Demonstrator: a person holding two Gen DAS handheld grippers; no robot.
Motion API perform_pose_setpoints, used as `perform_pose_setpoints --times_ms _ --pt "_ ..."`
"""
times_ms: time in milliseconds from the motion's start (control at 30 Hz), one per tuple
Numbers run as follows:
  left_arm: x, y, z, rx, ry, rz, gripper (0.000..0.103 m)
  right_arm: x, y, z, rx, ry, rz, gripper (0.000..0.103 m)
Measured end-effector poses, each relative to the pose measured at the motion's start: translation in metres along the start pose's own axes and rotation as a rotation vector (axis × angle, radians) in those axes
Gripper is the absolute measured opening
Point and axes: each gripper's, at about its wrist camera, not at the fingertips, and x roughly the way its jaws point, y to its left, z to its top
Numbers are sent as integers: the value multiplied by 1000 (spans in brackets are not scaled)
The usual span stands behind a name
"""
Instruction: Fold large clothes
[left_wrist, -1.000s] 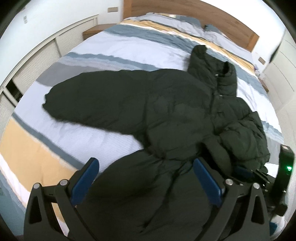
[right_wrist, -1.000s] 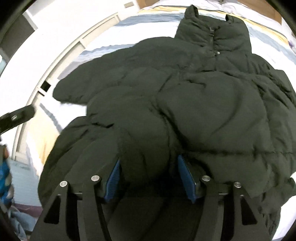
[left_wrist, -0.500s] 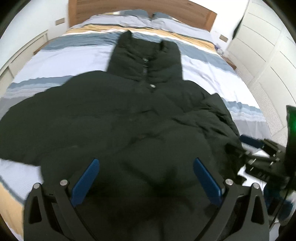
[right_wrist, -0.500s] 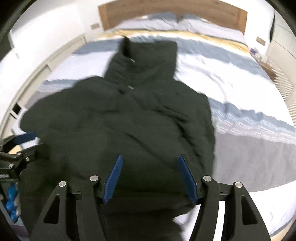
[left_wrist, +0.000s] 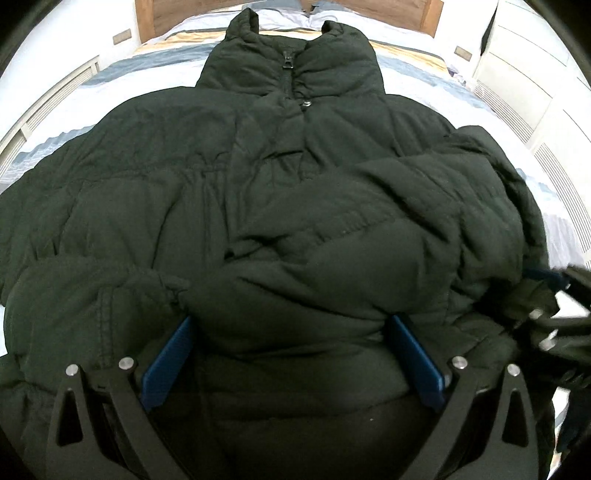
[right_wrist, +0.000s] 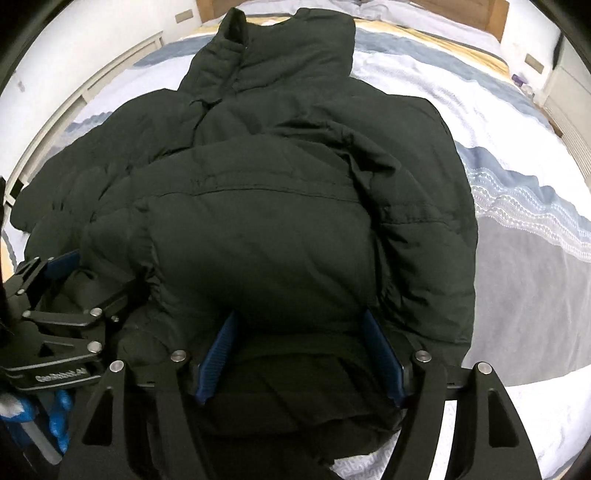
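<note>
A dark green puffer jacket (left_wrist: 280, 206) lies face up on the bed, collar and zipper toward the headboard. Its right sleeve is folded in over the chest. It also fills the right wrist view (right_wrist: 266, 221). My left gripper (left_wrist: 291, 332) is open, its blue pads wide apart around a bulge of the jacket's lower part. My right gripper (right_wrist: 299, 339) is open too, its pads astride a puffed fold near the hem. The right gripper shows at the right edge of the left wrist view (left_wrist: 554, 314), and the left gripper shows at the left of the right wrist view (right_wrist: 70, 302).
The bed (right_wrist: 524, 229) has a striped cover in white, grey, blue and yellow. A wooden headboard (left_wrist: 406, 11) stands at the far end. White cupboards (left_wrist: 535, 66) line the right side and a white panelled wall (right_wrist: 110, 74) the left.
Both grippers have come down low and close over the jacket's lower part. The right sleeve, spread out a second ago, now lies folded over the chest. The jaws are still wide apart.
</note>
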Motion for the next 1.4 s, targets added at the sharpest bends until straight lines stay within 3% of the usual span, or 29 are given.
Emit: perform_pose_setpoints --times_ms 167,333,433,600,967,1100,1233,1400 --pt "-4 3 -2 2 4 -17 103 -33 -8 12 28 -102 -23 67" --pt "-17 5 -12 61 51 -35 103 4 -24 1 98 39 -29 70" --pt "-31 11 -14 86 76 -60 103 -2 -22 0 125 55 -56 70" --pt "-75 57 -23 3 61 -96 103 -34 -1 -1 132 37 -114 70" --pt "-147 222 -53 -197 8 -28 103 -111 54 -5 253 -39 -127 70" --pt "-158 294 -64 -337 -8 -19 103 -123 71 6 273 -46 -144 70" --pt "-155 372 -73 -511 -35 -76 102 -123 91 19 284 -54 -155 70" --pt "-139 473 -73 -713 -83 -51 102 -110 127 31 241 -33 -138 70"
